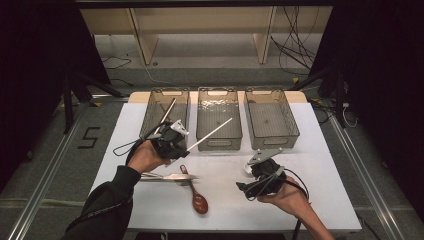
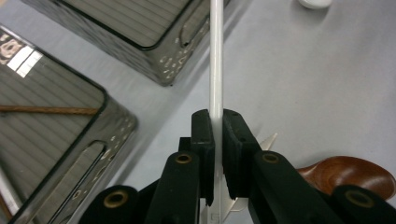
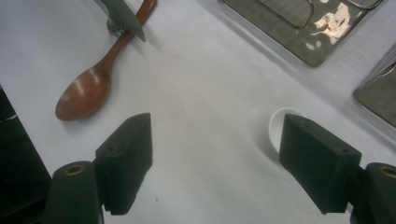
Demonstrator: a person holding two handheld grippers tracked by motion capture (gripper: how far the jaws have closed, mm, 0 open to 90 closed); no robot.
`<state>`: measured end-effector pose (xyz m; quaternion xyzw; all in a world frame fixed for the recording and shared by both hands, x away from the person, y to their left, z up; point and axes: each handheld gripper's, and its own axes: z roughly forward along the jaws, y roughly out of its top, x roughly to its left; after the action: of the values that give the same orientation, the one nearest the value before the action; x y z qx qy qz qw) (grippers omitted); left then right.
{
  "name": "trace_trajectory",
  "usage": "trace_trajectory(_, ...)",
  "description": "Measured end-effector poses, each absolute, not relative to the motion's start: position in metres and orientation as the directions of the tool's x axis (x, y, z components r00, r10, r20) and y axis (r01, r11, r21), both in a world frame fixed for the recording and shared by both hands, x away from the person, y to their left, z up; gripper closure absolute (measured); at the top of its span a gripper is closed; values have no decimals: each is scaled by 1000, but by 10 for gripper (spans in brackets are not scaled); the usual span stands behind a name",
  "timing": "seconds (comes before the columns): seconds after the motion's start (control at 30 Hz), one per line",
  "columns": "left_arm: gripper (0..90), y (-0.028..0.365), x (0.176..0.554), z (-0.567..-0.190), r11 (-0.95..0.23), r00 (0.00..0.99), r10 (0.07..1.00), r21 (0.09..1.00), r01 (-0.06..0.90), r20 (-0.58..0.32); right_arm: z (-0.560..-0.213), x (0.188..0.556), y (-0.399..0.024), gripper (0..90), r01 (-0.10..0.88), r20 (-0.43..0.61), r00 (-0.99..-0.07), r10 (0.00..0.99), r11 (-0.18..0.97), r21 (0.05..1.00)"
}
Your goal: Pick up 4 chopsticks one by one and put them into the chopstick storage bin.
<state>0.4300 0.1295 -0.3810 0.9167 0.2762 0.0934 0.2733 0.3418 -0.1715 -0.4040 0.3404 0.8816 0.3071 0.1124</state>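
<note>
At left centre of the high view I have my left gripper [image 1: 176,137] clamped on a white chopstick [image 1: 210,135]; the stick slants up to the right, its far end over the near wall of the middle bin [image 1: 218,142]. In the left gripper view the jaws are pressed together on the stick [image 2: 216,70], which runs straight up the frame between two bins. The left bin [image 1: 150,112], upper left of centre, holds a thin stick leaning inside (I cannot tell its material). Below the left gripper, a metal knife [image 1: 170,176] lies across the handle of a brown wooden spoon [image 1: 197,197] on the white table [image 1: 325,165]. The right bin [image 1: 272,140] sits upper right of centre. At lower right my right gripper [image 1: 256,169] has its jaws standing wide apart with nothing between them; in the right gripper view a small white dish [image 3: 279,125] lies on the table just beside the right-hand jaw, partly hidden by it.
</note>
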Motion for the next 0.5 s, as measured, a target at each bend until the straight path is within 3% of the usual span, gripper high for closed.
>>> trace_trajectory(0.5,835,176,459,-357,-595,726,687,599,536,33,-411,341,-170,249,544,29,-743,668,579,608)
